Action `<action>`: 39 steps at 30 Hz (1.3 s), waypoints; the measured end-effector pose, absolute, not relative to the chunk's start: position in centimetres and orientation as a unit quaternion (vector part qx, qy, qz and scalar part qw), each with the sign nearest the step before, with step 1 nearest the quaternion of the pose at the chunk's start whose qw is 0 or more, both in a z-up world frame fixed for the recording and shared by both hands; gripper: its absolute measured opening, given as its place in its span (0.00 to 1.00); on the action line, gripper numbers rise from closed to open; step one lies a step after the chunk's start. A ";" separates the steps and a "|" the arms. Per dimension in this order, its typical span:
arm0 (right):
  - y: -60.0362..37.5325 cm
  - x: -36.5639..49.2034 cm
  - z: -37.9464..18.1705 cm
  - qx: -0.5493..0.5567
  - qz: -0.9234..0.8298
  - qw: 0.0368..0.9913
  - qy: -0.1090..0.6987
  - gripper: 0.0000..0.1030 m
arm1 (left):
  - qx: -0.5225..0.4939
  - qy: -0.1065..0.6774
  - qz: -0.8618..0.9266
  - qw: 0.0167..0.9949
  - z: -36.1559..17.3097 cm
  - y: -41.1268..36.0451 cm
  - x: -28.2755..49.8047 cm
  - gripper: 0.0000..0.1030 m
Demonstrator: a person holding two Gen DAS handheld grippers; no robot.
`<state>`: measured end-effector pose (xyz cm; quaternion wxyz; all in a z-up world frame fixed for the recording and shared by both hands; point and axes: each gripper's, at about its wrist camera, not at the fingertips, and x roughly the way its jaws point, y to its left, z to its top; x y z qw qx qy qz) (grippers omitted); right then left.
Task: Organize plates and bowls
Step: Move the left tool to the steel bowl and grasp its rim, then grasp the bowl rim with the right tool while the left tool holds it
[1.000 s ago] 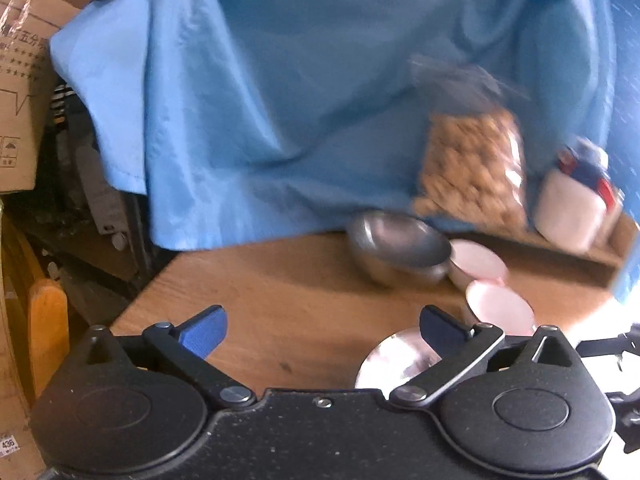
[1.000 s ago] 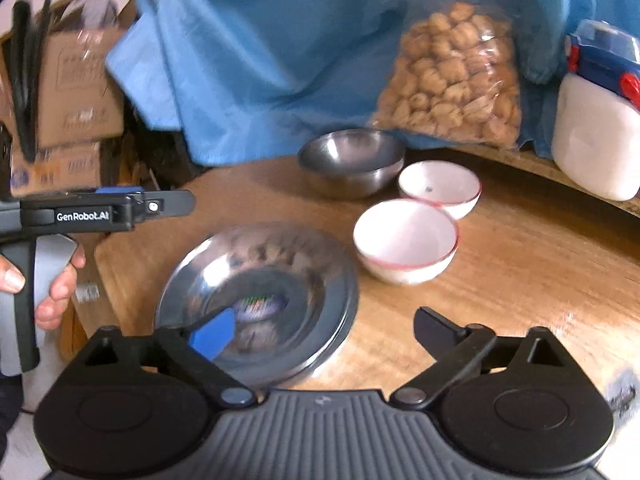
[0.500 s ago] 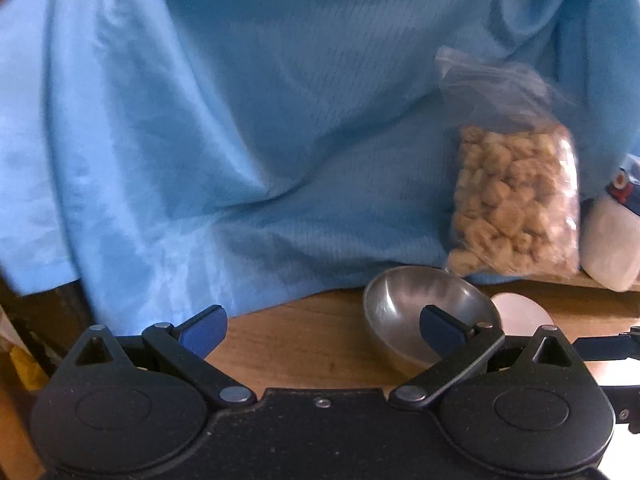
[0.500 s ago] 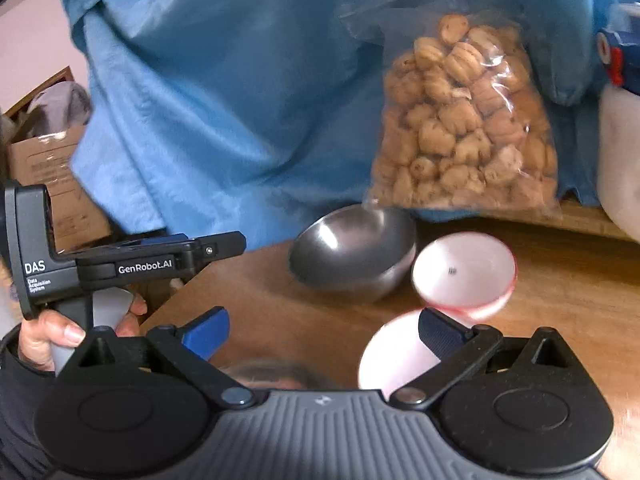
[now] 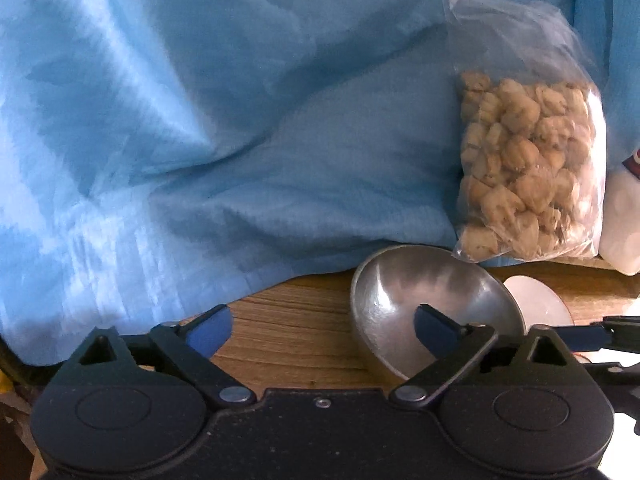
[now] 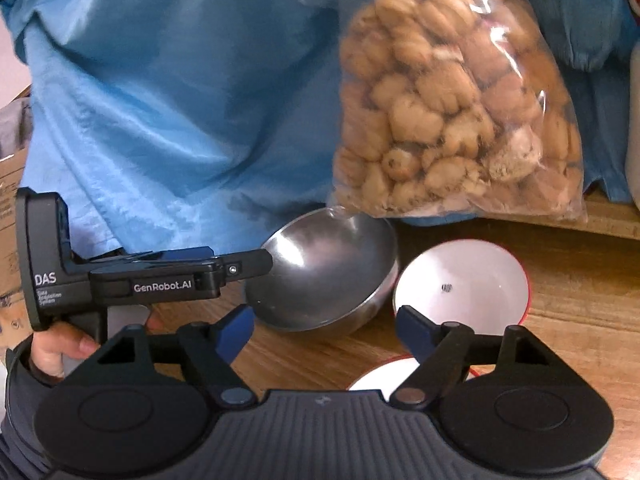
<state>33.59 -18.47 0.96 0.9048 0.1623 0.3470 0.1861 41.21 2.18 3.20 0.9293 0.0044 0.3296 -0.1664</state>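
Where blue cloth (image 5: pixel 240 140) drapes behind, a wooden table (image 5: pixel 296 332) shows.

Both mounted on the tools, looking forward and down, close to the table (image 5: pixel 304 344); sharing steel bowl (image 5: pixel 432 300), biscuit bag (image 6: pixel 452 100), blue cloth (image 5: pixel 240 120).

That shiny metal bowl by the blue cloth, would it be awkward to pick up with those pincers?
Probably a little. The metal bowl looks thin and polished, so it is likely light but slippery on its curved wall. It already sits tilted on the wooden table, so a push may rock or spin it. The left gripper, open with one finger over the rim, would likely hold best pinching that thin edge.
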 end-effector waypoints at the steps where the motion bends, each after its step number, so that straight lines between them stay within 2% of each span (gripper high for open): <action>1: -18.4 33.7 0.8 0.163 0.187 0.905 0.347 0.75 | 0.004 0.335 -0.167 0.927 3.1 2.1 41.4 0.82; 2: -18.3 33.8 0.8 0.161 0.185 0.905 0.348 0.74 | -0.001 0.341 -0.167 0.925 3.1 2.1 41.7 0.79; 4: -17.9 34.1 0.8 0.158 0.187 0.903 0.353 0.70 | -0.022 0.354 -0.165 0.920 3.0 2.5 42.0 0.61; 7: -17.5 34.1 0.7 0.157 0.192 0.901 0.356 0.64 | -0.038 0.362 -0.171 0.915 3.0 2.7 42.0 0.41; 11: -16.9 34.4 0.7 0.155 0.185 0.901 0.360 0.63 | -0.037 0.366 -0.174 0.914 2.9 2.4 41.8 0.29; 14: -16.6 34.8 0.6 0.156 0.180 0.902 0.360 0.61 | -0.039 0.366 -0.176 0.913 2.9 1.9 41.2 0.16; 23: -16.9 35.1 0.1 0.171 0.174 0.899 0.365 0.47 | -0.027 0.358 -0.157 0.920 3.0 1.4 39.9 0.15; 26: -17.4 34.7 0.0 0.181 0.174 0.898 0.361 0.39 | -0.032 0.356 -0.148 0.922 3.2 1.5 38.8 0.15; 35: -17.2 31.1 1.9 0.173 0.199 0.905 0.335 0.38 | -0.036 0.311 -0.133 0.940 5.9 2.5 34.1 0.19; 36: -17.2 30.4 2.2 0.173 0.203 0.905 0.331 0.34 | -0.036 0.308 -0.146 0.939 6.2 2.3 33.5 0.16; 37: -17.3 29.7 2.5 0.176 0.217 0.904 0.323 0.14 | -0.041 0.315 -0.171 0.933 6.6 2.0 33.0 0.14; 39: -17.2 28.3 3.4 0.186 0.239 0.901 0.312 0.12 | -0.030 0.321 -0.179 0.930 7.0 0.8 31.7 0.12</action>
